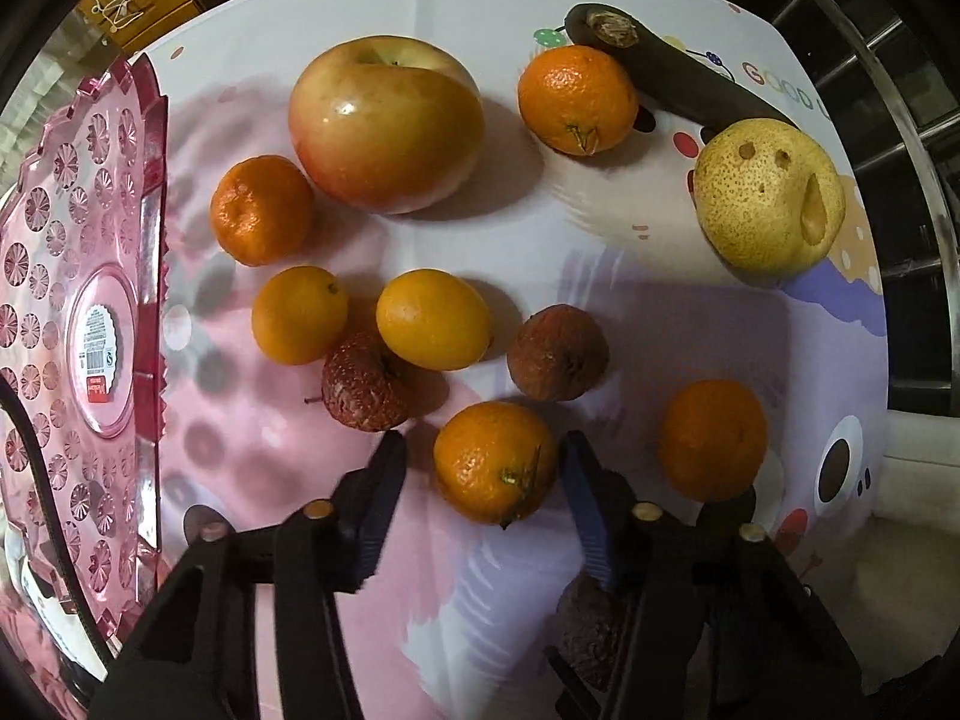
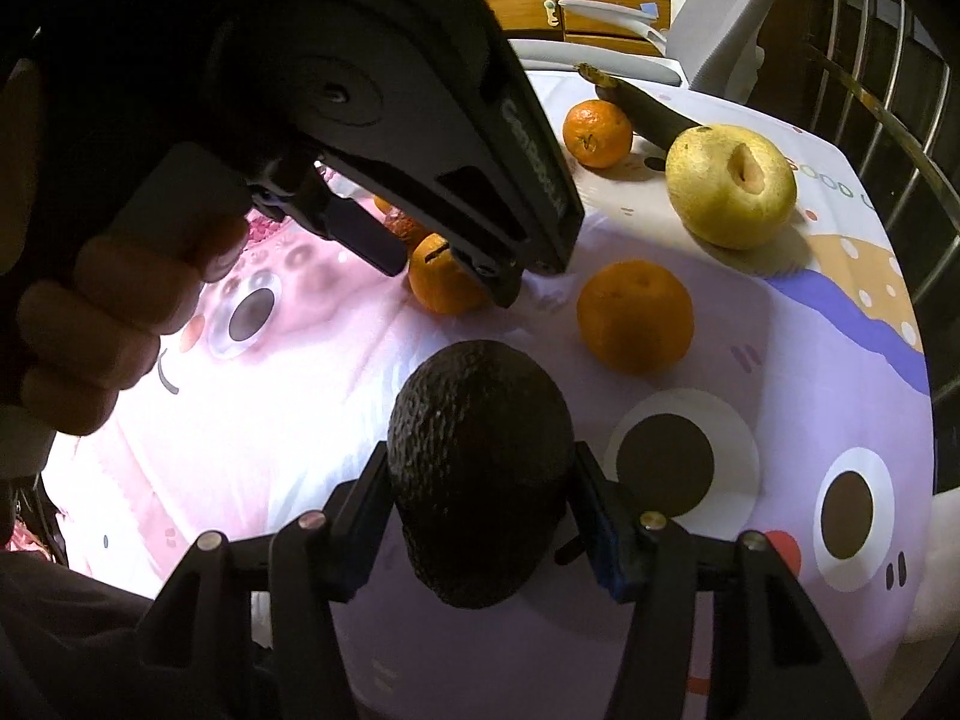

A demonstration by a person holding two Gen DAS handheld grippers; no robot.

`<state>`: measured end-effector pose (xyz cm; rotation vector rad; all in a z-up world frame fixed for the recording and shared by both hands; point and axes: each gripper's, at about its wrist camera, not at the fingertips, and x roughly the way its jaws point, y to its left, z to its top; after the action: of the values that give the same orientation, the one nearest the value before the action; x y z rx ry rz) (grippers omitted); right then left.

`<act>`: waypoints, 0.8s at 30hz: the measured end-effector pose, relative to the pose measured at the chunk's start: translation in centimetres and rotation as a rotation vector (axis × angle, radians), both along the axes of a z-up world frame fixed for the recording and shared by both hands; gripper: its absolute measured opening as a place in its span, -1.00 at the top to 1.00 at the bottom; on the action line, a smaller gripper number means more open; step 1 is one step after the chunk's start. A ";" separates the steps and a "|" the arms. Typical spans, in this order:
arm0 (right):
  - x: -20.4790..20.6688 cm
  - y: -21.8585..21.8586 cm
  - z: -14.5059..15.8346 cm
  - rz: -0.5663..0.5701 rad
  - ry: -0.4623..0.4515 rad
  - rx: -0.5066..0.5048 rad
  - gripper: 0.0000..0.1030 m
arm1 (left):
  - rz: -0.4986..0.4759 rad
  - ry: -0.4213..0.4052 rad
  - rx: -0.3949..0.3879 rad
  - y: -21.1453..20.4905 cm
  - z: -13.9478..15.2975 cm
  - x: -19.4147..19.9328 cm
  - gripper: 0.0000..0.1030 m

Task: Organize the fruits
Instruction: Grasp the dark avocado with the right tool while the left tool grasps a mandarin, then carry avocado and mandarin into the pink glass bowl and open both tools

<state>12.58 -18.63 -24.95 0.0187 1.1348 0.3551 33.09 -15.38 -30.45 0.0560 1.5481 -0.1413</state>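
1. A mandarin (image 1: 495,462) lies on the tablecloth (image 1: 510,252) between the spread fingers of the left gripper (image 1: 483,450), untouched by either.
2. An avocado (image 2: 480,468) sits clamped between the right gripper (image 2: 480,462) fingers.
3. A pink tray (image 1: 78,300) lies left of the left fingers.

"good" printed on the tablecloth (image 1: 780,90).

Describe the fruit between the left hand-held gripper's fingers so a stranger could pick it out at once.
Start at the pink tray on the left of the cloth, then go right to the left hand-held gripper. The tangerine sits between its open fingers. Unlike the other orange fruits, it shows a green stem and lies nearest the camera.
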 end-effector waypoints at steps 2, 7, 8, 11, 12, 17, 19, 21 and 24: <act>0.0 -0.1 0.0 0.003 0.002 0.001 -0.10 | 0.008 0.008 -0.022 0.0 -0.2 0.1 0.21; 0.3 -0.1 -0.1 0.005 0.019 0.008 -0.09 | 0.004 0.000 -0.033 0.0 -0.6 0.3 0.26; 0.3 -0.1 -0.1 0.002 0.029 0.011 -0.09 | 0.006 0.004 -0.037 0.1 -0.7 0.4 0.27; 0.7 -0.3 -0.1 -0.011 0.053 0.021 -0.09 | 0.004 -0.005 -0.041 0.9 -0.1 -0.6 0.27; 0.6 -0.3 -0.1 -0.015 0.061 0.024 -0.09 | 0.002 -0.015 -0.046 0.9 0.4 -0.8 0.27; 0.5 -0.3 0.0 -0.031 0.110 0.037 -0.09 | -0.011 -0.059 -0.077 2.1 2.7 -1.9 0.27; 0.3 -0.3 0.3 -0.044 0.124 0.041 -0.09 | -0.016 -0.079 -0.091 2.8 4.0 -2.4 0.27; 0.0 -0.2 0.8 -0.055 0.128 0.036 -0.09 | -0.026 -0.110 -0.103 3.6 5.5 -2.9 0.27; -0.3 0.5 1.8 -0.044 0.121 0.023 -0.09 | -0.042 -0.154 -0.123 4.3 7.8 -3.5 0.27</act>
<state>12.23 -18.16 -23.19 0.0863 1.2479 0.3312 29.56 -11.05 -22.63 0.0020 1.3827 -0.2602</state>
